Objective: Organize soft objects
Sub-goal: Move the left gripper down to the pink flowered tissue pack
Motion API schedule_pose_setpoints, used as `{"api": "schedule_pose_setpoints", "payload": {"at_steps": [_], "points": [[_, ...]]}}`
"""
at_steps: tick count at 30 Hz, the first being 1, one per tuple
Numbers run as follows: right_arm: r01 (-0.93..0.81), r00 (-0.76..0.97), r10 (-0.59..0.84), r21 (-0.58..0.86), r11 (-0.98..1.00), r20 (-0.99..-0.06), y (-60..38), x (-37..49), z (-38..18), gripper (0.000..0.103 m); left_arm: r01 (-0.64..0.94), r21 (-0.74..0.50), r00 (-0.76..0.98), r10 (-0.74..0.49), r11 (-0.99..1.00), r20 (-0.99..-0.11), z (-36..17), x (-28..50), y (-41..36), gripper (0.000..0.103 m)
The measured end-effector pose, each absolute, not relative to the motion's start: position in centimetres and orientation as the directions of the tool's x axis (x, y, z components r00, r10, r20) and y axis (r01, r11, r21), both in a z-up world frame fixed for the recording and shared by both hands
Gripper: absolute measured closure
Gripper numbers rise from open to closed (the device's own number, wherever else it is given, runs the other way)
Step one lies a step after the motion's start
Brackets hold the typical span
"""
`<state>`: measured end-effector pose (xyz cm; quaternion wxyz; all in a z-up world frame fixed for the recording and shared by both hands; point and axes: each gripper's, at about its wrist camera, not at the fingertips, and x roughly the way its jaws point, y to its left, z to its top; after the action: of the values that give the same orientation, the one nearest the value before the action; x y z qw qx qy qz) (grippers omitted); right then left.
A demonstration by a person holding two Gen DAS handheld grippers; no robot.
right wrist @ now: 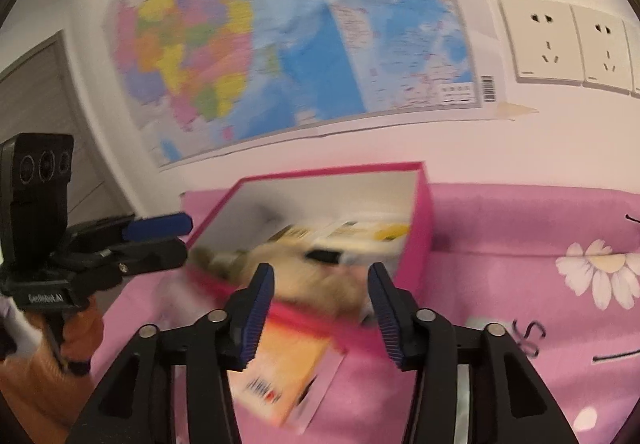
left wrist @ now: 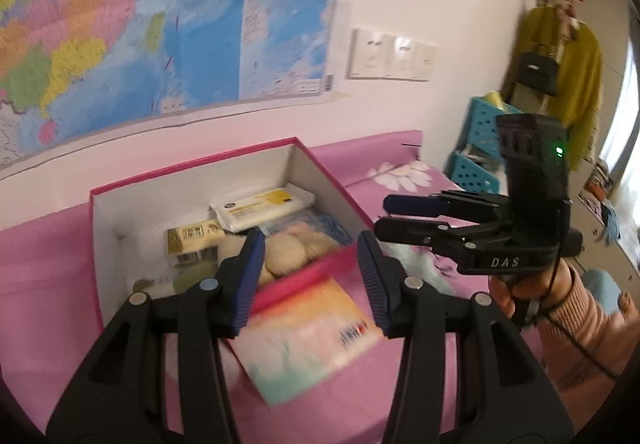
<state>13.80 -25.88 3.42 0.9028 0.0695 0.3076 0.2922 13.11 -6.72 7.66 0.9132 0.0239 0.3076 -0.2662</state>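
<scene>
Box [left wrist: 192, 180], pink outside, white inside, open-topped.

Black tool [left wrist: 312, 284] with ribbed blue pads, silver screws; second tool [right wrist: 318, 310] alike; peach knit sleeve [left wrist: 580, 328].

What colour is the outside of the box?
Bright pink outside, white inside; the left wrist view shows it best.
</scene>
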Motion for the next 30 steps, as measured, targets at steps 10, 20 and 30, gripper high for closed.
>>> {"api": "schedule_pose_setpoints", "payload": {"at_steps": [10, 20, 30], "points": [[-0.608, 0.488, 0.684, 0.351, 0.712, -0.542, -24.0, 6.1, 1.1, 0.047, 0.506, -0.191, 0.58, -0.496, 0.841, -0.646, 2.2, 6.2, -4.1, 0.053], [-0.558, 0.328, 0.677, 0.443, 0.702, -0.659, -21.8, 2.4, -5.5, 0.047, 0.418, -0.289, 0.478, -0.479, 0.861, -0.736, -4.0, 3.2, -2.9, 0.053], [-0.541, 0.272, 0.684, 0.48, 0.69, -0.677, -20.7, 0.9, -7.1, 0.047, 0.409, -0.361, 0.407, -0.522, 0.838, -0.75, -6.2, 0.4, -3.2, 0.053]]}}
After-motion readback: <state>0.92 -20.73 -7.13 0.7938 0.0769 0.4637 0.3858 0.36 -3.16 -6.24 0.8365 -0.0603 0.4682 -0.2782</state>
